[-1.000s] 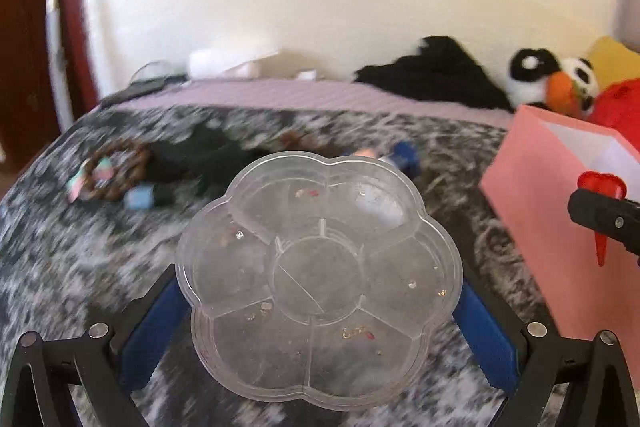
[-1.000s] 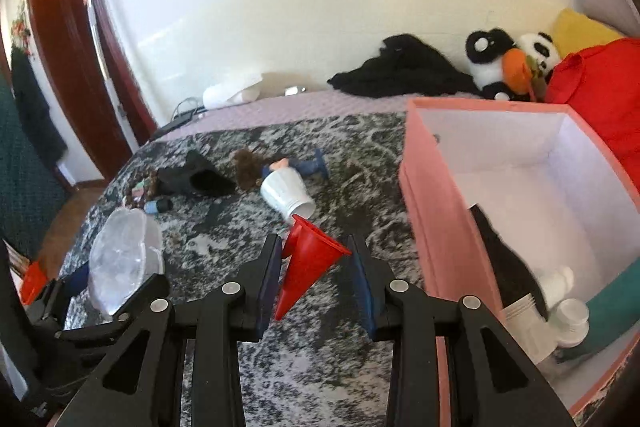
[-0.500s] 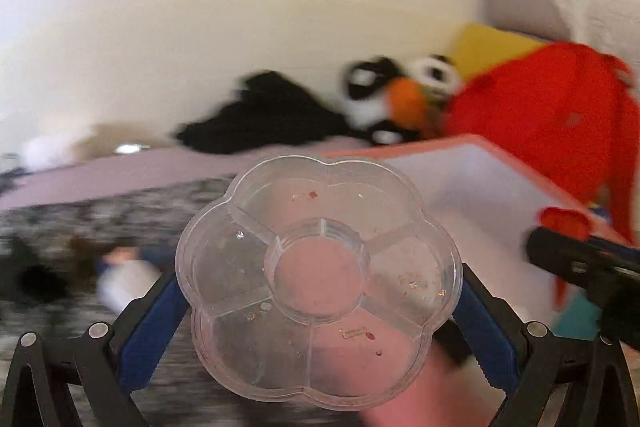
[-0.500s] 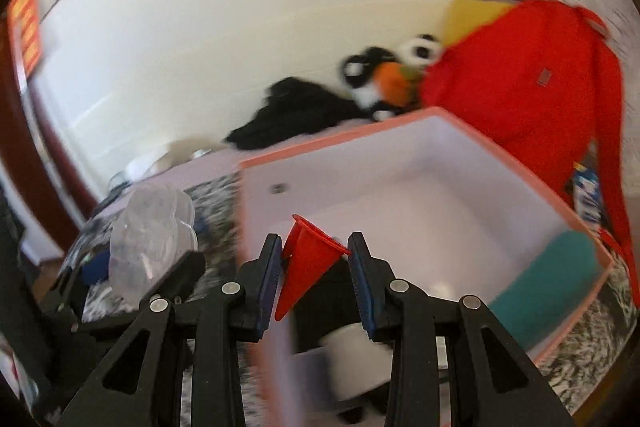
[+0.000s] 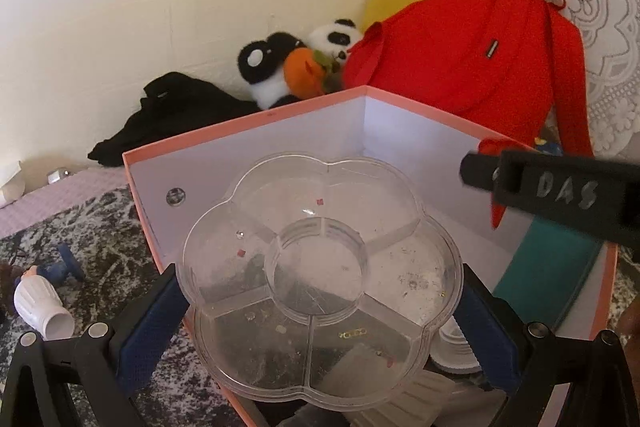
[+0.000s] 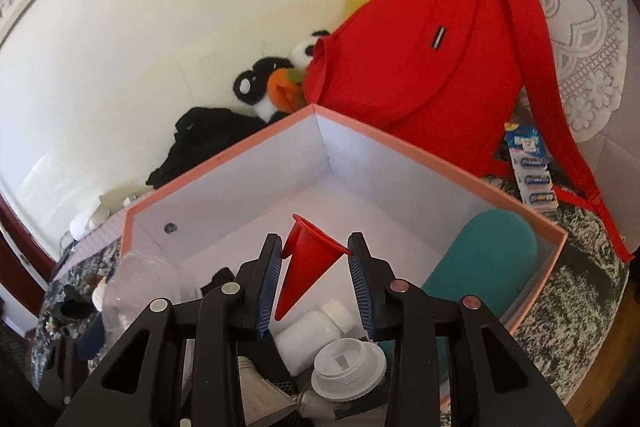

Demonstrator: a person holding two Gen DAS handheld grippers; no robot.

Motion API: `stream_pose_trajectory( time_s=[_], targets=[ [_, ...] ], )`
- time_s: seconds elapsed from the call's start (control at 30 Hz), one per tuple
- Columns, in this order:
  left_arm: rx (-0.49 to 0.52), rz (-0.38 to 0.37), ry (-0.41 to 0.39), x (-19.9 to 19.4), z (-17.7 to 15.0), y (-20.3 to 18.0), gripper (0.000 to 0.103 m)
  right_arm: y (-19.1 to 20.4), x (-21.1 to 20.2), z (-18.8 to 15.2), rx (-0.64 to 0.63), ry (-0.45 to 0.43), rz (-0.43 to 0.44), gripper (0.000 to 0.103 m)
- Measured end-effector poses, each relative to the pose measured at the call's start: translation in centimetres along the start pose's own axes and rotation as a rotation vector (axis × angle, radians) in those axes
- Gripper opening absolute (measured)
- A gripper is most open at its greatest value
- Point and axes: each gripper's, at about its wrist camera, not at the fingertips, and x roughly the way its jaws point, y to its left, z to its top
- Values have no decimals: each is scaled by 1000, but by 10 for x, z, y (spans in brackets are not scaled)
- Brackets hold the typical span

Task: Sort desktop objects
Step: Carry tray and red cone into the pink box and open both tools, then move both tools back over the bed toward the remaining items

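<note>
My left gripper is shut on a clear flower-shaped compartment tray and holds it over the near corner of the pink box. My right gripper is shut on a red cone and holds it above the inside of the pink box. The cone's rim touches both pads. The right gripper also shows in the left wrist view, with the cone partly hidden behind it. The clear tray shows at the lower left of the right wrist view.
Inside the box lie a teal case, a white bottle and a white round lid. A red backpack, a plush panda and black cloth lie behind the box. A white cup lies on the patterned tabletop.
Both grippers have swung right from the tabletop to over the pink box, each carrying its object. The box now fills the middle of both views.
</note>
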Motion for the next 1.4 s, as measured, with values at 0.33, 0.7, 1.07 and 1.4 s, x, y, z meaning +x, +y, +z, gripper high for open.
stream_pose_trajectory(
  time_s=[0.33,0.7,1.07,1.4],
  targets=[
    [32,4,-1,-2,-2,-6,103,8,-3,-10,-54,-24,-59,98],
    [18,-21,-22,-5,-4,-3,103,25,7,-12,-220,72,-180,99],
    [88,14,-38,-3,-14,-12,103,-7,2,0,62,202,216,90],
    [41,-126,-26,-4,-24,-8,103,18,38,-17,-125,309,0,88]
  ],
)
